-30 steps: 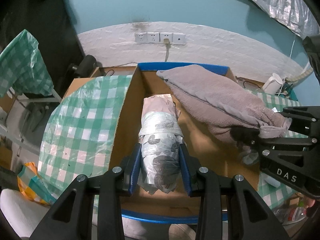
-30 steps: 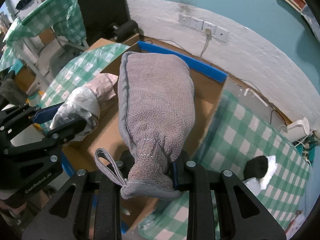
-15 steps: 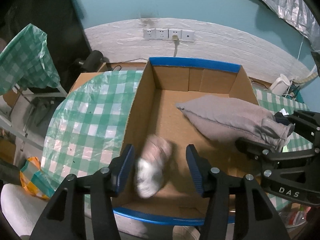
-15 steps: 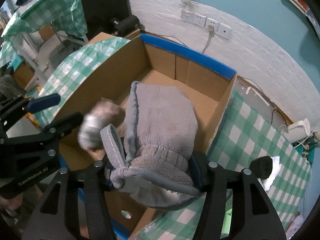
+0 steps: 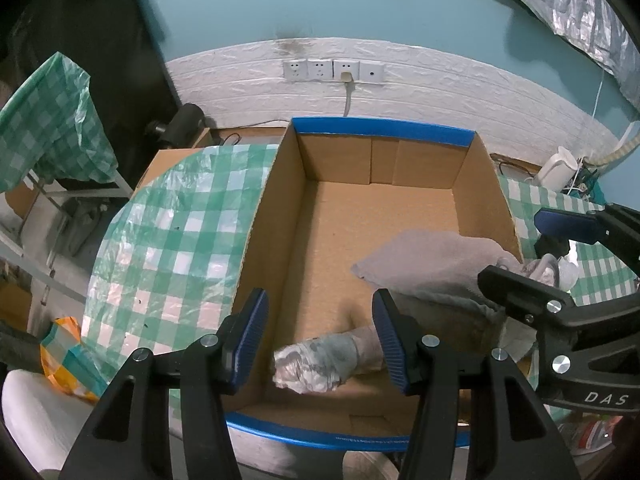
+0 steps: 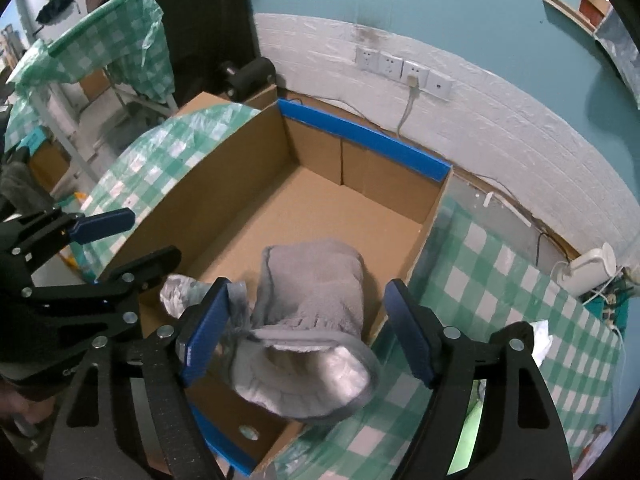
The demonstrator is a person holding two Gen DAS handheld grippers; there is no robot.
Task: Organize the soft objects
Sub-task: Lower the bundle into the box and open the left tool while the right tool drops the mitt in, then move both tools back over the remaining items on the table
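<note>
Your grey slipper (image 6: 316, 292) looks light and floppy; pinch its thick cuff if you regrip. It lies in the box (image 5: 372, 132), its cuff drooping over the near right wall, beside a small wrapped bundle (image 5: 320, 362). Right tongs (image 6: 306, 332) are opening, clear of the cuff; left tongs (image 5: 320, 338) stand apart, holding nothing.

Both wrist views above cardboard box (image 5: 384, 216)

left claw (image 5: 320, 334): tilted steeply down, jaws apart, pads pressing nothing | right claw (image 6: 306, 326): tilted steeply down, jaws opening, blue pads clear on both sides, gripping nothing | claws side by side, near each other
</note>
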